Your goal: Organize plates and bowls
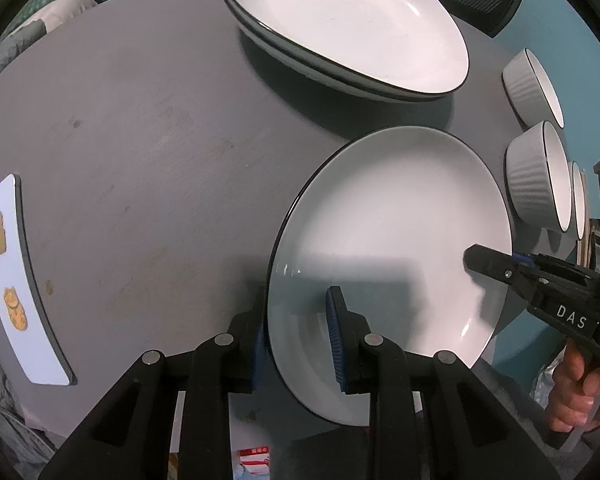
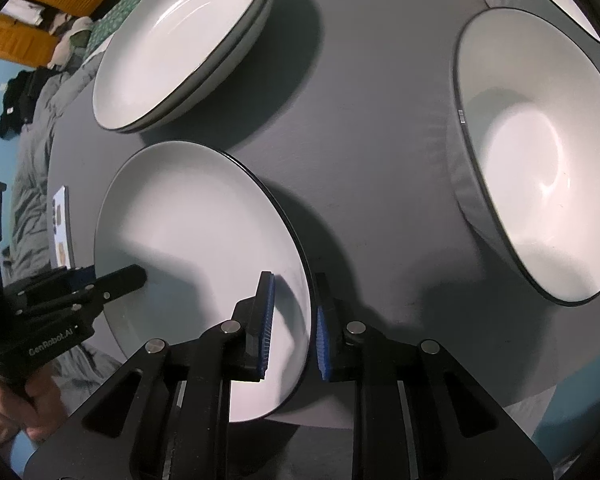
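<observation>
Both the left gripper [image 1: 300,336] and the right gripper [image 2: 294,320] pinch opposite edges of the white plate [image 1: 392,240] at lower right, with the plate stack [image 1: 340,20] straight ahead at the top.

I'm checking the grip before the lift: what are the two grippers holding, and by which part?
Both hold the same white plate by its rim, on opposite sides: the left gripper and the right gripper each have one finger above and one below the edge.
</observation>
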Demonstrator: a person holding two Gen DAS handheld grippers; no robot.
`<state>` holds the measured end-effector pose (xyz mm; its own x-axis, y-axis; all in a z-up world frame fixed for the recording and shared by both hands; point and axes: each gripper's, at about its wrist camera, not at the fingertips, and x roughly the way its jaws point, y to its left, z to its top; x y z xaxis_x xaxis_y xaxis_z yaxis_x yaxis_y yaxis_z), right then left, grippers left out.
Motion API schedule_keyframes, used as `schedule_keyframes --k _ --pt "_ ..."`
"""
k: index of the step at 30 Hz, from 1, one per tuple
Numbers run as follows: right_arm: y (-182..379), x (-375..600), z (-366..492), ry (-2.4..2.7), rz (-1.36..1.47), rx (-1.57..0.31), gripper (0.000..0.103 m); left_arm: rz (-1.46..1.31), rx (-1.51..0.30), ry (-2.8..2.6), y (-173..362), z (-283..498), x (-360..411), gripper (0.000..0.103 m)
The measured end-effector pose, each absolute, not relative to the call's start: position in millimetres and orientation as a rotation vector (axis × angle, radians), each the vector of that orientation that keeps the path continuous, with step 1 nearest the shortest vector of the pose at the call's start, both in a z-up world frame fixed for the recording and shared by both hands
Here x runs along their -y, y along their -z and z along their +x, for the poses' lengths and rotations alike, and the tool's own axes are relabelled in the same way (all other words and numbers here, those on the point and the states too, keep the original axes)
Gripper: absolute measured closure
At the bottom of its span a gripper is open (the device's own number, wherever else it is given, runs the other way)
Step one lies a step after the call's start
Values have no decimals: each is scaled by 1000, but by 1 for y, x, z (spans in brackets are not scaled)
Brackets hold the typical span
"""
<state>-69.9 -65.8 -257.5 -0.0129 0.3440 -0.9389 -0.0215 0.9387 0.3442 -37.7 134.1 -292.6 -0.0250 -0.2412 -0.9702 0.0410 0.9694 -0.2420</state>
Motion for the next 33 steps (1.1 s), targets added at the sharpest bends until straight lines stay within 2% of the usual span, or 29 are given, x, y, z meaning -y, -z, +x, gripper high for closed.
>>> schedule_keyframes --k 13,24,33 --pt "223 58 -56 -335 251 -1542 87 -192 -1556 230 260 -24 -150 77" --pt "210 48 -3 -345 286 -1504 87 -166 -1471 212 229 44 -155 76" --pt "209 31 50 -364 258 -1484 87 -157 -1460 163 228 86 -176 76"
